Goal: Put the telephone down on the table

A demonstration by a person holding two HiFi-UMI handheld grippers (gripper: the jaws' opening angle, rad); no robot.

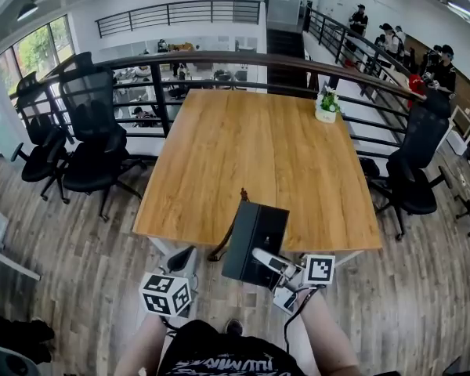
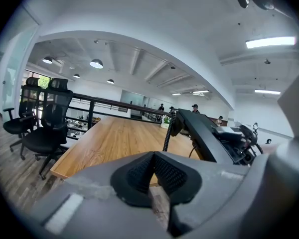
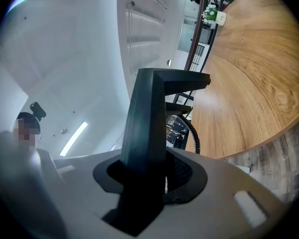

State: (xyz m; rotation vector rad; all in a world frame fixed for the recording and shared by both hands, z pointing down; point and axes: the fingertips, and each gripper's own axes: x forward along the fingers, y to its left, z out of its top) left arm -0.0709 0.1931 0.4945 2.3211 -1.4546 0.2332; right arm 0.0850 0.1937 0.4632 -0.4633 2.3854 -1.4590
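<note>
The black telephone [image 1: 254, 241] hangs tilted over the near edge of the wooden table [image 1: 251, 147], its coiled cord [image 1: 223, 245] dangling at its left. My right gripper [image 1: 268, 260] is shut on the phone's near edge. In the right gripper view the dark body [image 3: 149, 123] rises from between the pads [image 3: 182, 171] of that gripper [image 3: 149, 180]. My left gripper [image 1: 182, 258] sits low at the left, below the table edge and apart from the phone, shut and empty. Past the left gripper [image 2: 153, 176] in its own view, the phone [image 2: 209, 133] and cord [image 2: 167, 133] appear on the right.
A small potted plant [image 1: 327, 106] stands at the table's far right. Black office chairs [image 1: 90, 143] crowd the left side and another chair [image 1: 413, 171] stands at the right. A dark railing [image 1: 219, 57] runs behind the table. Several people stand at the back right.
</note>
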